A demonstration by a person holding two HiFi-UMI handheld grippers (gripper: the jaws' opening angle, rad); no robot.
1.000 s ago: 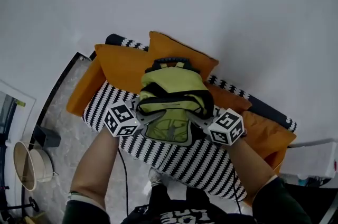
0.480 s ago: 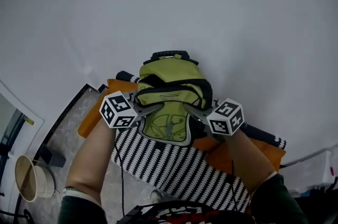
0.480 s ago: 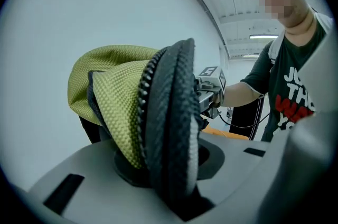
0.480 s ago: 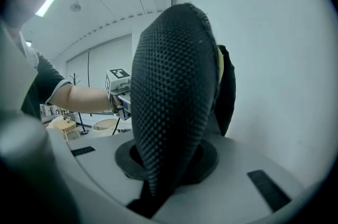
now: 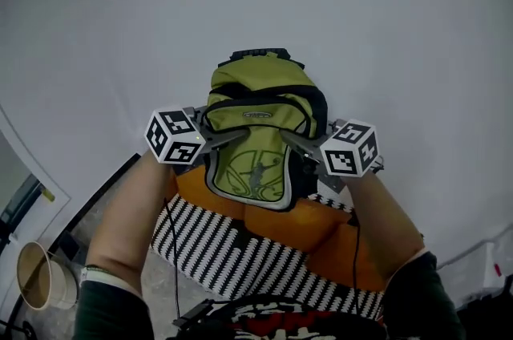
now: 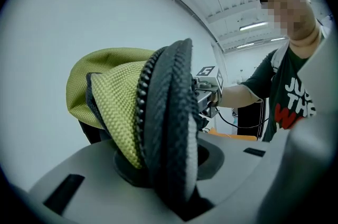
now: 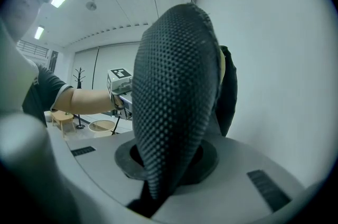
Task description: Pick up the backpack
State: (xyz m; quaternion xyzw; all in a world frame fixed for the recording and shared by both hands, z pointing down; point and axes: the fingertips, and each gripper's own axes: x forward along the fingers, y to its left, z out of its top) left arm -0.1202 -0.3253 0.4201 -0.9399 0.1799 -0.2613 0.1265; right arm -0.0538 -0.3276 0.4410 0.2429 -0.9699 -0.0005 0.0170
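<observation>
Head view: green backpack (image 5: 260, 130) held clear above the orange cushions (image 5: 280, 222), against the white wall. Left gripper (image 5: 237, 137) is clamped on its zippered side edge; right gripper (image 5: 287, 139) is clamped on black mesh padding, possibly a shoulder strap.
</observation>
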